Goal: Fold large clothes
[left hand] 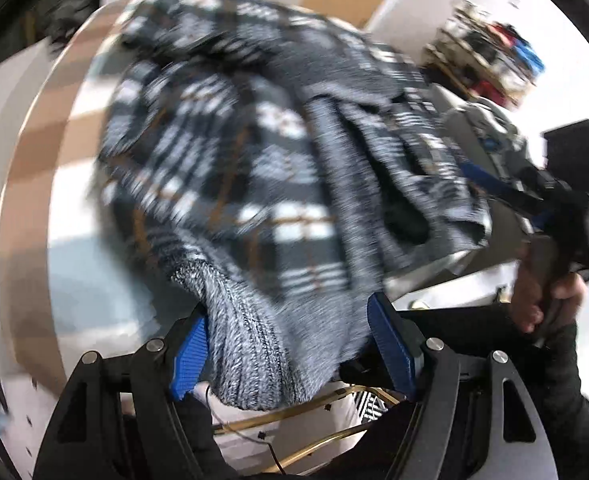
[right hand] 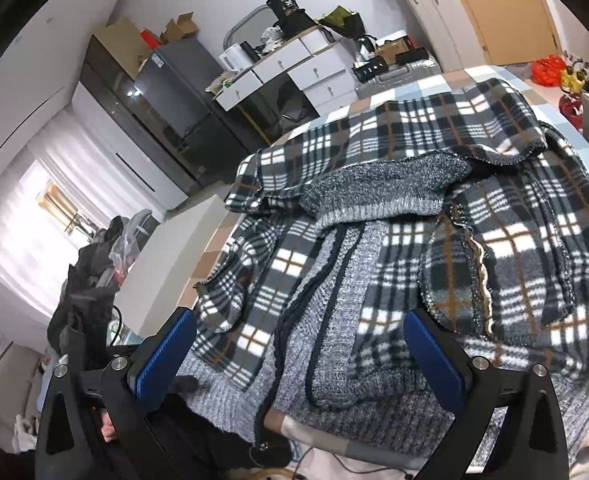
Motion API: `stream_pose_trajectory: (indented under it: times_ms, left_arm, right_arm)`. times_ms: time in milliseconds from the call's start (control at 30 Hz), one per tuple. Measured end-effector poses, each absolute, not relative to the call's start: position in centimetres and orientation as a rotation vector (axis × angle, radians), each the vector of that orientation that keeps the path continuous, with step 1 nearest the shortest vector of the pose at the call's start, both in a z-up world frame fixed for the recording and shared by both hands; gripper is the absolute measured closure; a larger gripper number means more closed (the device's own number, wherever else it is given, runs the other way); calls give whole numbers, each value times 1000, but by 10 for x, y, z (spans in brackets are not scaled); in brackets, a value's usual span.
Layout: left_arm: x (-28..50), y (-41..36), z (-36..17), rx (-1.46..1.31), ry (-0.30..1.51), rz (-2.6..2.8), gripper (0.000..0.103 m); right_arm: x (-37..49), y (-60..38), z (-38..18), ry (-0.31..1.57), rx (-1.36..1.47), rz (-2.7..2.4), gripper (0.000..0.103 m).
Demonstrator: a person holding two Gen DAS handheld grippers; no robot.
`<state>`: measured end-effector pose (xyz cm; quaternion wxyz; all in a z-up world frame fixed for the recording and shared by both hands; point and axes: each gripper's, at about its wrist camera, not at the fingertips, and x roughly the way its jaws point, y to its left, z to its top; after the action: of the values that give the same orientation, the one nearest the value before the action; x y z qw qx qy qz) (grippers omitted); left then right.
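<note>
The left gripper (left hand: pixel 290 354) has its blue pads spread wide, with the ribbed grey hem of the garment (left hand: pixel 254 184) lying between them; the pads do not appear to press it, so whether anything is pinched cannot be told through the blur. The garment runs away from these jaws, its long axis pointing forward across the bed (left hand: pixel 26 184). The right gripper (right hand: pixel 300 354) also stands open, hovering low over the near grey knit edge of the same plaid-and-knit garment (right hand: pixel 394 240), which lies rumpled on the checked bed (right hand: pixel 426 84). The left seems nearer to a hold. Both hands point forward along the cloth, the left view smeared by motion.
</note>
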<state>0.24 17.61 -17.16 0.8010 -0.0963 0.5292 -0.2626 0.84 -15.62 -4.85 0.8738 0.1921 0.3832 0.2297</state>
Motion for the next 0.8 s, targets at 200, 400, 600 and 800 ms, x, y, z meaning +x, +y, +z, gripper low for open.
stream_pose_trajectory:
  times_ms: [200, 400, 600, 800]
  left_arm:
    - [19, 154, -166, -309, 1161, -767, 33]
    - [32, 140, -170, -266, 1202, -747, 33]
    - [18, 170, -180, -239, 1203, -550, 33]
    - [-7, 181, -189, -194, 1216, -405, 32]
  right_arm:
    - [8, -156, -49, 805, 399, 483, 0]
    - [4, -162, -44, 776, 427, 508, 0]
    - [2, -171, -43, 773, 441, 522, 0]
    - [3, -180, -40, 759, 513, 557, 0]
